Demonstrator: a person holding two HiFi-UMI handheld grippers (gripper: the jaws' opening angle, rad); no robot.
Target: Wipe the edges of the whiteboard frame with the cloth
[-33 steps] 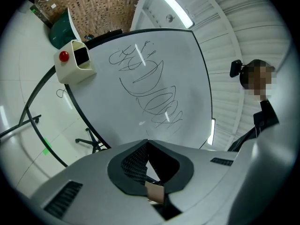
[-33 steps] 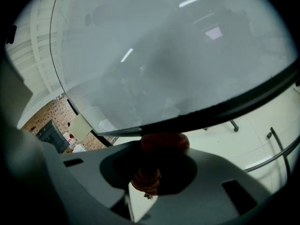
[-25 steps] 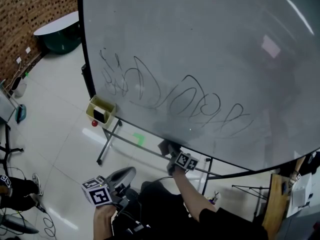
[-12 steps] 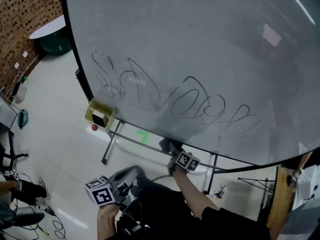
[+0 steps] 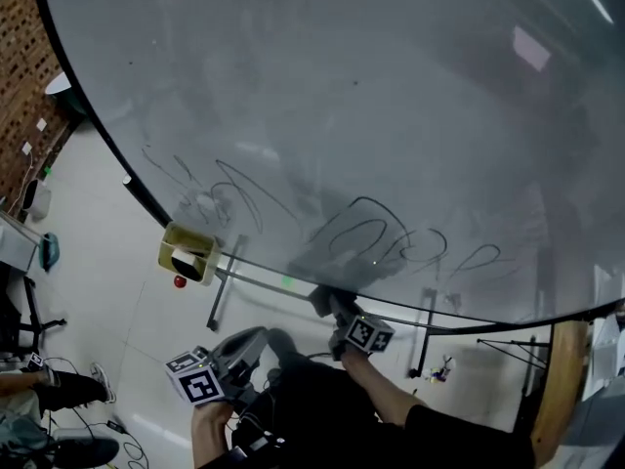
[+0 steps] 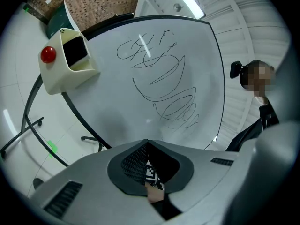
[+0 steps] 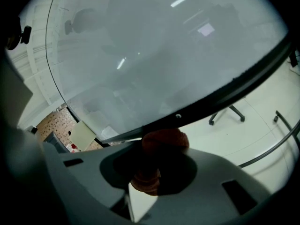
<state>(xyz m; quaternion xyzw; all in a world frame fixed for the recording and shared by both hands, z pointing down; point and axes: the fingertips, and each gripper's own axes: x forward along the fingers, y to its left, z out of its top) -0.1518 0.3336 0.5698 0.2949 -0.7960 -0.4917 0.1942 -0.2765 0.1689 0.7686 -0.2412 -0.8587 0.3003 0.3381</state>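
Observation:
The whiteboard (image 5: 391, 115) fills the head view, with black scribbles low on it and a thin black frame (image 5: 439, 310) along its bottom edge. My right gripper (image 5: 330, 307) is held up against that bottom edge, shut on a bunched cloth (image 5: 320, 298). In the right gripper view the cloth (image 7: 161, 142) looks reddish-brown and is pressed onto the black frame (image 7: 206, 102), between my right gripper's (image 7: 157, 153) jaws. My left gripper (image 5: 254, 340) hangs lower and to the left, away from the board, jaws together and holding nothing. In its own view the left gripper (image 6: 146, 144) points up at the board.
A cream box with a red button (image 5: 188, 252) (image 6: 68, 60) hangs at the board's lower left corner. The stand's metal legs (image 5: 220, 291) reach the floor below. A seated person's legs (image 5: 59, 394) and cables are at the lower left, and a wooden post (image 5: 562, 379) is at the right.
The head view has swung closer and to the left, so the board fills more of it. The right gripper stays on the bottom frame with the cloth. The left gripper has hardly moved.

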